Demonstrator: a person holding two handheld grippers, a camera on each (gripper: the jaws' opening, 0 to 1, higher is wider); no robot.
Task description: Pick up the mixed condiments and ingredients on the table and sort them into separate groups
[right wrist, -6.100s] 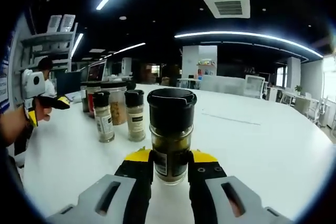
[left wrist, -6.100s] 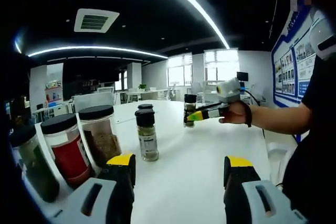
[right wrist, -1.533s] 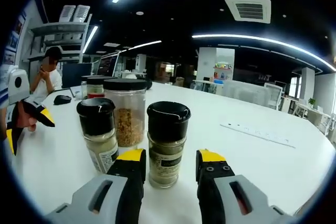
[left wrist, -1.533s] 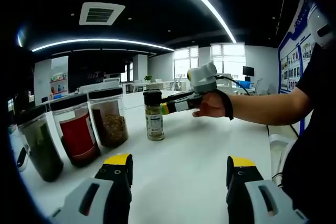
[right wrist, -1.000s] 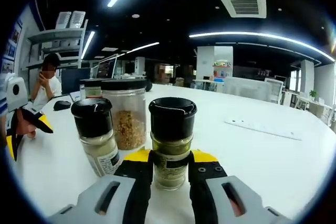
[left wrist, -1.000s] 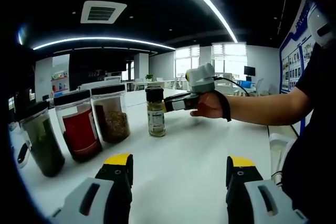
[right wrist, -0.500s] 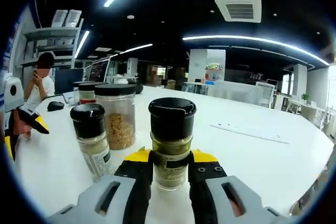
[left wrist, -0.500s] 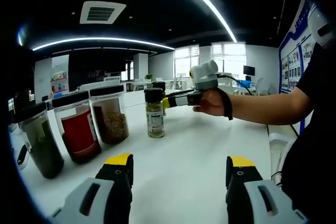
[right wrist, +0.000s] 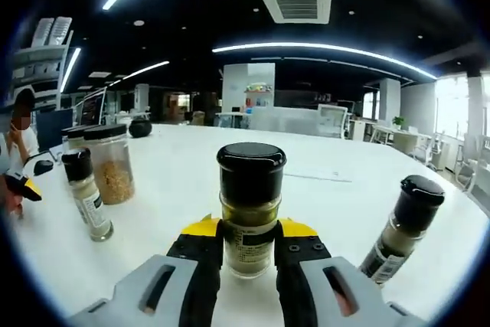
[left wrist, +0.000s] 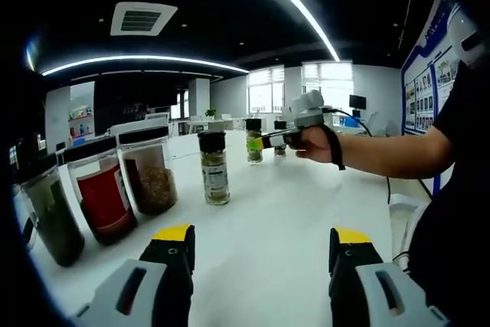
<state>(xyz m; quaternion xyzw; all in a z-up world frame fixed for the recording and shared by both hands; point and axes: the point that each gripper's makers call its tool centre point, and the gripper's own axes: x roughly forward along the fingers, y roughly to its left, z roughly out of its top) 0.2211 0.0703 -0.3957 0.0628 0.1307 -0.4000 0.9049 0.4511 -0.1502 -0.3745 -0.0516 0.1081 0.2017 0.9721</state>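
Right gripper [right wrist: 249, 244]: yellow-tipped jaws clamped on small glass spice bottle with black flip cap and pale greenish powder [right wrist: 250, 208], bottle upright, centred between the jaws, over the white round table [right wrist: 329, 204]; same gripper seen from left gripper view [left wrist: 259, 143], held in a hand [left wrist: 315, 143], bottle at its tip [left wrist: 253, 141], just beside another small bottle behind it, too small to read.

Left gripper [left wrist: 260, 244]: jaws spread wide apart, nothing between them, low over bare tabletop [left wrist: 276, 212].

In right gripper view: second black-capped spice bottle with light contents [right wrist: 400, 227] at right, near the held one, not touching, looks tilted but fisheye edge, cannot tell for sure; third small black-capped spice bottle with pale powder [right wrist: 86, 194] at left, upright on table; just behind it wide clear jar with black lid and tan granules [right wrist: 112, 162]; more jars further back, partly hidden; dark computer mouse [right wrist: 44, 165] far left on table; left gripper's yellow tip [right wrist: 23, 184] at far left edge; seated person [right wrist: 15, 134] behind.

In left gripper view: row of wide clear black-lidded jars at left, close together; dark green contents [left wrist: 50, 216], red contents [left wrist: 100, 201], brown granules [left wrist: 149, 178]; small spice bottle with black cap and label [left wrist: 213, 168] standing alone just right of the jars, well apart from the held bottle; forearm in dark sleeve [left wrist: 452, 135] reaching in from right.
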